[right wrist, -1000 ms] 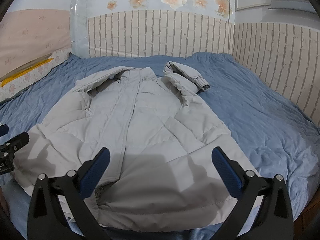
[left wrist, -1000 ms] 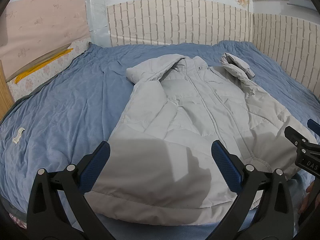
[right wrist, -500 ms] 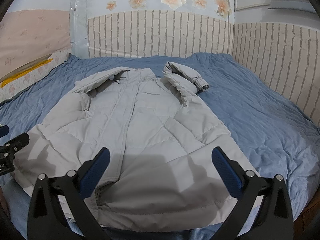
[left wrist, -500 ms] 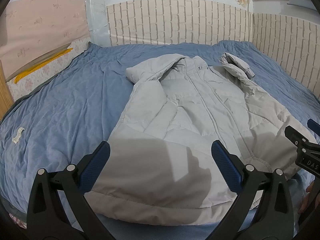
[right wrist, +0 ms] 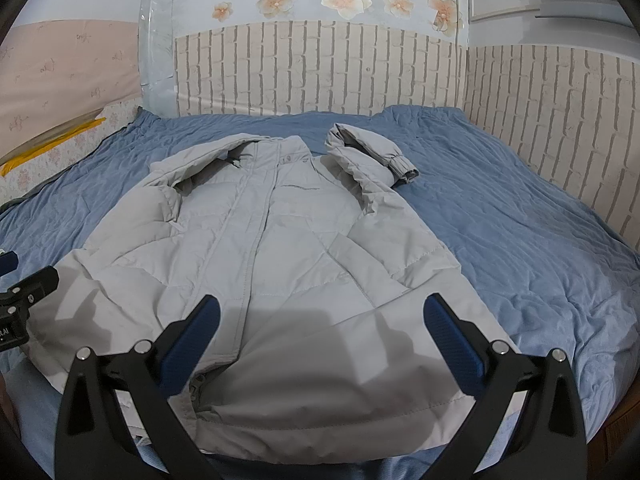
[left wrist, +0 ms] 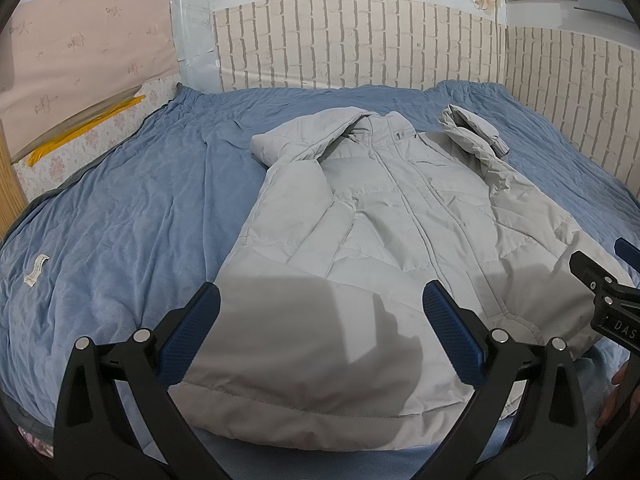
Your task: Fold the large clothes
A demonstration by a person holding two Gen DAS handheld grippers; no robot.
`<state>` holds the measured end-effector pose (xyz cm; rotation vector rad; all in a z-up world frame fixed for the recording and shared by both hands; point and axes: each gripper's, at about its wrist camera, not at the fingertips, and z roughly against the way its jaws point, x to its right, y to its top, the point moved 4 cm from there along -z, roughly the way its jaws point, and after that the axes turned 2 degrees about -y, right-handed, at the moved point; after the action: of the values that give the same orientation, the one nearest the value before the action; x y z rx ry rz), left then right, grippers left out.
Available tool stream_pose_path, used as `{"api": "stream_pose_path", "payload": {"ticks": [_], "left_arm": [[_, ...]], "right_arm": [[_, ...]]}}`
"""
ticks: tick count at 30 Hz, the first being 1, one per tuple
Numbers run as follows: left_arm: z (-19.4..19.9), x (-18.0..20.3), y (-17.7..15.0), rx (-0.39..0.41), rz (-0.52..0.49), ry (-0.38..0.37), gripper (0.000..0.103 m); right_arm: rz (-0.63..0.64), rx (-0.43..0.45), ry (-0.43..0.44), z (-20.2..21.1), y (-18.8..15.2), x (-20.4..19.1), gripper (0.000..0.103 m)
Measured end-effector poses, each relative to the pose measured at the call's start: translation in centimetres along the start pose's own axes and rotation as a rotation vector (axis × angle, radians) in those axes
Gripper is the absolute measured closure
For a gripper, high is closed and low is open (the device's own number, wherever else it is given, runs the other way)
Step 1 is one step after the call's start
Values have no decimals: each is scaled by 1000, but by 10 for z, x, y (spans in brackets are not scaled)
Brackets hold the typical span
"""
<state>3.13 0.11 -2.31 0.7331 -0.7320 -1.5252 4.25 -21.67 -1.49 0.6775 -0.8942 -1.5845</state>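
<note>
The grey padded jacket lies front-up and closed on the blue bed cover, collar toward 12 o'clock and hem toward 6, spread flat so its edges can be reached. The left gripper and right gripper hover over the hem, fingers spread wide and empty, probably placed to take its corners. One sleeve is bent back at 1 o'clock.

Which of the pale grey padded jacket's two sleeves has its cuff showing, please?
The sleeve on the brick side-wall side of the pale grey padded jacket: it doubles back near the collar, elastic cuff exposed on the blue bedspread. The other sleeve's cuff is hidden.
</note>
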Motion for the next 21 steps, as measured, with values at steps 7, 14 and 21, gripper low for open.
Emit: {"api": "stream_pose_path", "payload": {"ticks": [7, 14, 21], "left_arm": [[0, 0, 0, -1, -1, -1, 3], [0, 0, 0, -1, -1, 0, 3], [0, 0, 0, -2, -1, 0, 3]], "right_arm": [[-1, 0, 0, 0, 0, 0, 2], [0, 0, 0, 0, 0, 0, 2], [-1, -1, 0, 0, 0, 0, 2]]}}
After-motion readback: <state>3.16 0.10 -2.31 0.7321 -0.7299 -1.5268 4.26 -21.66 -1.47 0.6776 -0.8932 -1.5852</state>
